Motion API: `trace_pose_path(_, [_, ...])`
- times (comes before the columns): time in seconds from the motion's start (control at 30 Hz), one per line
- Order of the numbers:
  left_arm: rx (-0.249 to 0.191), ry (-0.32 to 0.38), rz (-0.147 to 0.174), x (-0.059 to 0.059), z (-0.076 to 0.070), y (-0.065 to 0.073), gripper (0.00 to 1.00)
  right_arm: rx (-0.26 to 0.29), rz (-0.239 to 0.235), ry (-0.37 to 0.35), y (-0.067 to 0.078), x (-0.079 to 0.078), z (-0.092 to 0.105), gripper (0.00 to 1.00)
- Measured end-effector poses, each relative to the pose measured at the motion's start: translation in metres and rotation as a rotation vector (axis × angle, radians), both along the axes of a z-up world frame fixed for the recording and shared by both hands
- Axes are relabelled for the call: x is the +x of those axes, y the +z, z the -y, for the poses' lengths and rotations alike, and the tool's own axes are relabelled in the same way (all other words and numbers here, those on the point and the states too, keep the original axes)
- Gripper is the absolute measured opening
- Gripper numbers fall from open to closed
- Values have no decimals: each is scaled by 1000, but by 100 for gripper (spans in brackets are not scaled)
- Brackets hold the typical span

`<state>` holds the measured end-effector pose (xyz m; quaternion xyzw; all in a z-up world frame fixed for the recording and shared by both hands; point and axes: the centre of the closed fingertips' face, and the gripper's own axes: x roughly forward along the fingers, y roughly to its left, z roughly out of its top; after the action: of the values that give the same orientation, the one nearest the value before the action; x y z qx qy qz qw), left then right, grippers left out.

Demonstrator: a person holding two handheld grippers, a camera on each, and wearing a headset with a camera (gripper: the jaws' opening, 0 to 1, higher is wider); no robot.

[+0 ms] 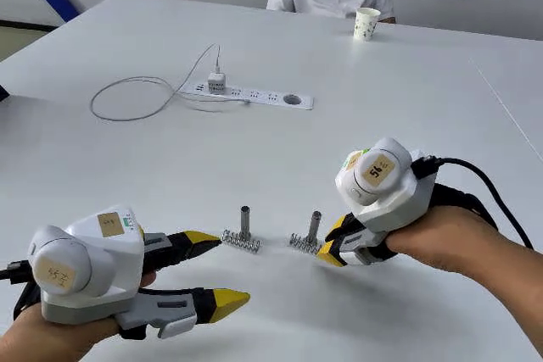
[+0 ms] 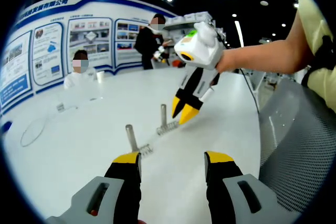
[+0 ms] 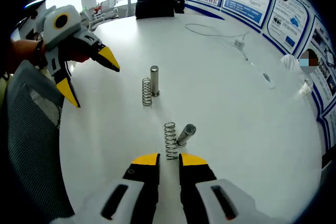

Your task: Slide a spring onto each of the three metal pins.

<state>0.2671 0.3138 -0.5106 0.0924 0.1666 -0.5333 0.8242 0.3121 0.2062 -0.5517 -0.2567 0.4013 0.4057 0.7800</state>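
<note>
Left gripper [image 1: 216, 269]: fingers [image 1: 227, 298] spread wide, empty, near the left pin [image 1: 245, 219]
Right gripper [image 3: 169, 159]: fingers [image 3: 146, 160] nearly together at the right spring [image 3: 169, 140] end; I cannot tell if they pinch it
Springs: left spring [image 1: 241, 241] and right spring lie on the bench [image 1: 127, 167] beside the upright pins
Doing it well: pinch lightly, tip the spring upright, centre it over the right pin [image 3: 185, 134]

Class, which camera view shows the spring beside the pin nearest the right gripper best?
The right gripper view: the spring lies close ahead of the right gripper, each coil distinct, beside its pin. The head view shows the spring small, beside that gripper's tips; the left gripper view shows it distant and blurred.
</note>
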Motion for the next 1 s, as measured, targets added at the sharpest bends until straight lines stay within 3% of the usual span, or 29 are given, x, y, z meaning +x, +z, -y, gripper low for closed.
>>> trace_pose_path(0.6, [5, 9, -3, 1, -4, -1, 49, -11, -44, 13, -16, 3, 0, 15])
trace_pose_path(1.0, [8, 5, 1, 0, -4, 1, 48, 21, -90, -10, -17, 0, -1, 12])
